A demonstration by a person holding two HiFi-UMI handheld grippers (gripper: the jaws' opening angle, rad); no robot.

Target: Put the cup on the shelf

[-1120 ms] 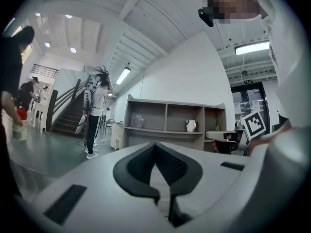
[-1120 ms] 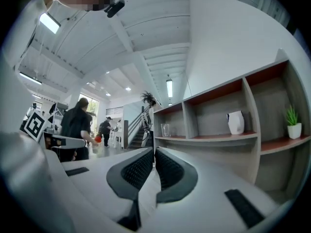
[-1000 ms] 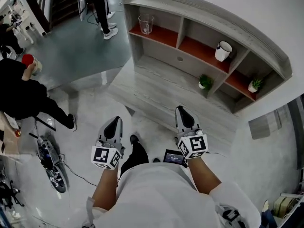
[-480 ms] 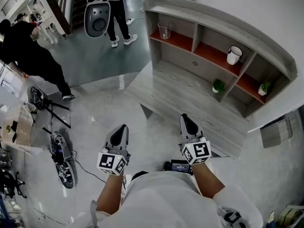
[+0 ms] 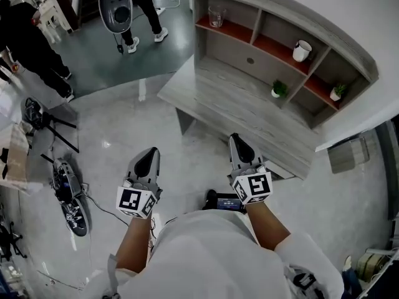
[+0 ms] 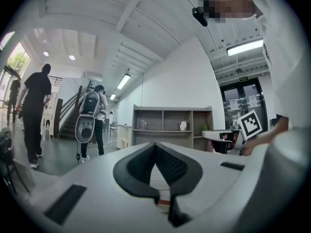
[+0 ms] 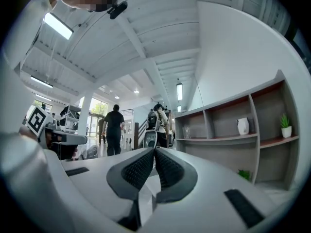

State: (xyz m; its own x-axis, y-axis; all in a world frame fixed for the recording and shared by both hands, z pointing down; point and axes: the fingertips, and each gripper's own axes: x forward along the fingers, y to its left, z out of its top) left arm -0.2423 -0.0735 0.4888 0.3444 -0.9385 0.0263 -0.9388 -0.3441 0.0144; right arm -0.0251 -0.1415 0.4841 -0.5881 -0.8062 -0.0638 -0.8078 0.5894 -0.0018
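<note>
A white cup (image 5: 301, 50) stands in a red-floored middle compartment of the grey shelf (image 5: 349, 48). It also shows far ahead in the left gripper view as the cup (image 6: 182, 125) and in the right gripper view as the cup (image 7: 242, 125). My left gripper (image 5: 149, 152) and right gripper (image 5: 235, 140) are held side by side above the floor, well short of the shelf. Both are shut, with nothing between the jaws: left gripper (image 6: 155, 143), right gripper (image 7: 154, 150).
A clear glass (image 5: 216, 16) stands in the shelf's left compartment; small plants (image 5: 278, 90) (image 5: 337, 93) sit lower and to the right. A low grey platform (image 5: 249, 120) fronts the shelf. A person in black (image 5: 28, 30), a person with a backpack (image 5: 118, 5) and floor equipment (image 5: 65, 192) are at left.
The shelf now looks farther off and higher in the head view. The person in black has walked toward the upper left. Both grippers stay shut and level.
</note>
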